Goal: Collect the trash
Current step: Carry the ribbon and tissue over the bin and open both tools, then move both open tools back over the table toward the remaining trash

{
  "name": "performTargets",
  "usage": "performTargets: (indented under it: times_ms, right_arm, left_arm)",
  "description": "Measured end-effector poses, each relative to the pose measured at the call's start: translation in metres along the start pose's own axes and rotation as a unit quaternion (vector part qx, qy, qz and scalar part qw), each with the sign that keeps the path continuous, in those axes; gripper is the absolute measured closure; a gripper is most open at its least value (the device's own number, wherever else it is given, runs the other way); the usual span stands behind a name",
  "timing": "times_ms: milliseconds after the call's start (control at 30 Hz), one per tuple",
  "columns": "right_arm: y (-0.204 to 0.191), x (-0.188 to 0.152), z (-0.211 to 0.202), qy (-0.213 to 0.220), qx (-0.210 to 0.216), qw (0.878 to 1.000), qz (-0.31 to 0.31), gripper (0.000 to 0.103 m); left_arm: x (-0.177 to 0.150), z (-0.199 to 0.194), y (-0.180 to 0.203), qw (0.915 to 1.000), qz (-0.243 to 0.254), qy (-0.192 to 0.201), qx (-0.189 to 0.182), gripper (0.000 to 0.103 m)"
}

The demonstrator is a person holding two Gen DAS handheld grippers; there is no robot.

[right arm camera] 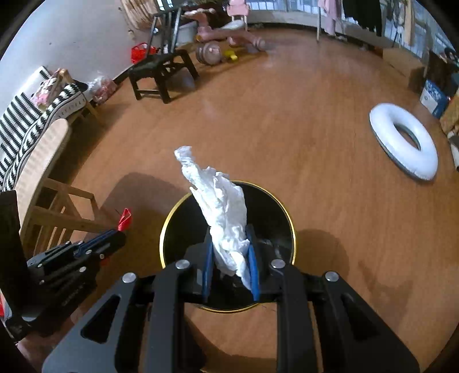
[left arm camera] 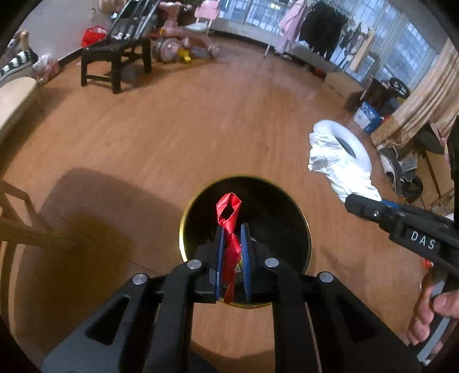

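Left wrist view: left gripper (left arm camera: 233,229) points steeply down over a black trash bin (left arm camera: 287,206) with a gold rim, standing on the wooden floor (left arm camera: 200,114).
Left jaws: nearly together, the 2 blue pads clamped on a twisted red wrapper (left arm camera: 231,246); its looped end sticks out past the fingertips, above the dark mouth of the bin.
Right gripper, seen from the left: enters at the right edge (left arm camera: 348,200), off to the right of the bin rim, with a hand (left arm camera: 430,310) on its grip; it carries a crumpled white tissue (left arm camera: 335,163).
Right wrist view: right gripper (right arm camera: 229,232) also angled down at the same bin (right arm camera: 172,229), fingertips inside the outline of the rim.
Right jaws: narrow gap, pads pressed on the tissue (right arm camera: 226,218); the free end rises past the fingertips and over the far rim.
Left gripper, seen from the right: at lower left (right arm camera: 122,232), beside the bin, the red wrapper tip (right arm camera: 125,219) showing at its fingertips.
Bin contents: cannot tell, interior too dark.
Floor, right side: white inflatable ring (right arm camera: 401,140), well apart from the bin.
Background: dark wooden stool (right arm camera: 160,71), pink ride-on toy (right arm camera: 226,33), striped cushion (right arm camera: 25,120), clothes rack (left arm camera: 321,25) by the windows.
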State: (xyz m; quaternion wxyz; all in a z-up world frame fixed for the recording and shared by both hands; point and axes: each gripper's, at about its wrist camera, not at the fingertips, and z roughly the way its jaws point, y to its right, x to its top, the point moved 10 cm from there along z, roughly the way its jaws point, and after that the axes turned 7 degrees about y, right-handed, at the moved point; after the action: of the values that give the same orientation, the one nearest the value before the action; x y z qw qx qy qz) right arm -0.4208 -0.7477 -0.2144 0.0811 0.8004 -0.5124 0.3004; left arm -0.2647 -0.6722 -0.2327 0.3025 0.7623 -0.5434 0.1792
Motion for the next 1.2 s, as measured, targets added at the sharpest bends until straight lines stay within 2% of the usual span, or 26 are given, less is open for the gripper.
performTargets:
  times_ms: [333,367,433,467,500,633,767,833,933,1000,1067,1100,1200]
  right_arm:
    - [0.011,-0.003,0.025,-0.015,-0.001,1.000,0.002,0.081]
    - [0.010,-0.003,0.027,-0.016,-0.003,1.000,0.003,0.078]
    - [0.010,-0.001,0.032,-0.017,-0.012,1.000,0.004,0.053]
    - [0.010,-0.001,0.032,-0.016,-0.015,1.000,0.005,0.049]
    - [0.009,0.000,0.032,-0.013,-0.016,1.000,0.005,0.046]
    - [0.006,-0.003,0.034,-0.018,-0.019,1.000,0.002,0.045]
    - [-0.016,0.005,0.026,-0.013,-0.011,1.000,-0.009,0.043]
    - [-0.047,0.016,0.013,0.001,0.002,0.999,-0.036,0.038]
    - [-0.109,0.034,-0.012,0.031,0.031,0.995,-0.085,0.031]
    - [-0.167,0.043,-0.030,0.045,0.064,0.990,-0.120,0.030]
    - [-0.237,0.041,-0.049,0.052,0.106,0.980,-0.159,0.023]
    - [-0.263,0.040,-0.055,0.053,0.118,0.976,-0.174,0.017]
    - [-0.367,0.019,-0.074,0.043,0.175,0.955,-0.236,0.015]
  left_arm:
    - [-0.004,0.038,0.002,0.9997,0.005,-0.025,-0.004,0.092]
    - [-0.004,0.041,0.003,0.9996,0.008,-0.027,-0.006,0.088]
    - [-0.008,0.048,0.005,0.9993,0.008,-0.035,-0.010,0.060]
    - [-0.008,0.049,0.003,0.9994,0.005,-0.033,-0.008,0.037]
    - [-0.007,0.047,-0.001,0.9998,0.002,-0.022,-0.004,0.031]
    - [-0.008,0.040,-0.014,0.9998,-0.007,-0.019,0.000,0.030]
    - [-0.003,0.003,-0.040,0.9998,-0.011,0.001,0.017,0.024]
    - [0.000,-0.031,-0.063,0.9992,-0.011,0.021,0.033,0.020]
    - [-0.001,-0.109,-0.112,0.9942,-0.001,0.063,0.087,0.011]
    - [-0.009,-0.162,-0.152,0.9880,0.001,0.082,0.131,0.010]
    - [-0.027,-0.218,-0.198,0.9777,-0.006,0.094,0.188,0.010]
    - [-0.037,-0.242,-0.221,0.9726,-0.017,0.097,0.210,0.010]
    - [-0.072,-0.306,-0.283,0.9564,-0.066,0.110,0.263,0.010]
